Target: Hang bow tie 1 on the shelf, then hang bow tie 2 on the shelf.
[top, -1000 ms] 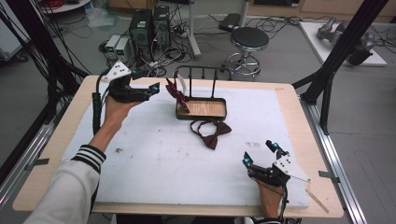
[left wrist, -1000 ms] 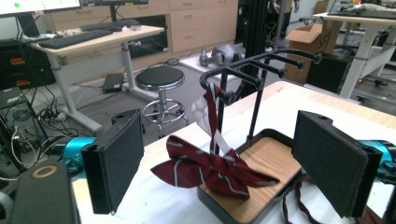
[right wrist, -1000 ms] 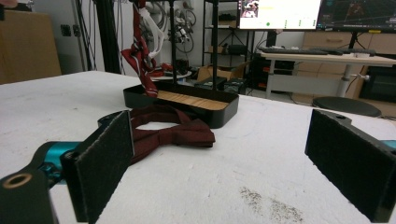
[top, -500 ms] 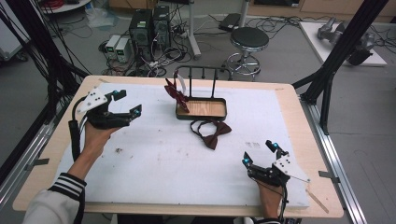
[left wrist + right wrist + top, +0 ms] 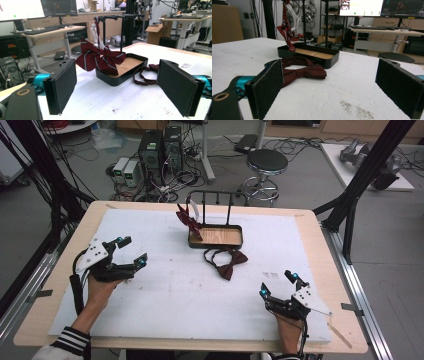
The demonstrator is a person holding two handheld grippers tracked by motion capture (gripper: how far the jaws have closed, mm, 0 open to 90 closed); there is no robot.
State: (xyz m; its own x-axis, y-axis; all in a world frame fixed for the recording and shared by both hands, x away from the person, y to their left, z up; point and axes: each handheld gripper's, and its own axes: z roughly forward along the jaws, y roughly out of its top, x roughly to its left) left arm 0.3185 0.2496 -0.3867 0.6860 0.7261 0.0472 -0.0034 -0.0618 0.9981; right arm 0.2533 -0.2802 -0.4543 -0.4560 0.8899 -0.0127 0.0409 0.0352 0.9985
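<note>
A striped dark red bow tie [image 5: 189, 220] hangs from the black rack [image 5: 217, 194] over the left end of a black tray [image 5: 215, 246] with a wooden floor. A plain dark red bow tie [image 5: 226, 262] lies flat on the white mat just in front of the tray. My left gripper [image 5: 133, 251] is open and holds nothing, low at the mat's left side, well clear of both ties. In the left gripper view the striped tie [image 5: 100, 58] hangs between the open jaws, far off. My right gripper [image 5: 276, 284] rests open at the front right, with the plain tie [image 5: 302, 70] ahead of it.
A white mat [image 5: 175, 295] covers most of the wooden table [image 5: 325, 250]. A thin wooden stick [image 5: 342, 332] lies by the right front edge. Beyond the table stand a stool [image 5: 266, 162], computer cases [image 5: 160, 145] and black frame posts [image 5: 360, 180].
My left gripper has drawn back from beside the rack toward the left front of the mat, still open. The right gripper and both ties have not moved.
</note>
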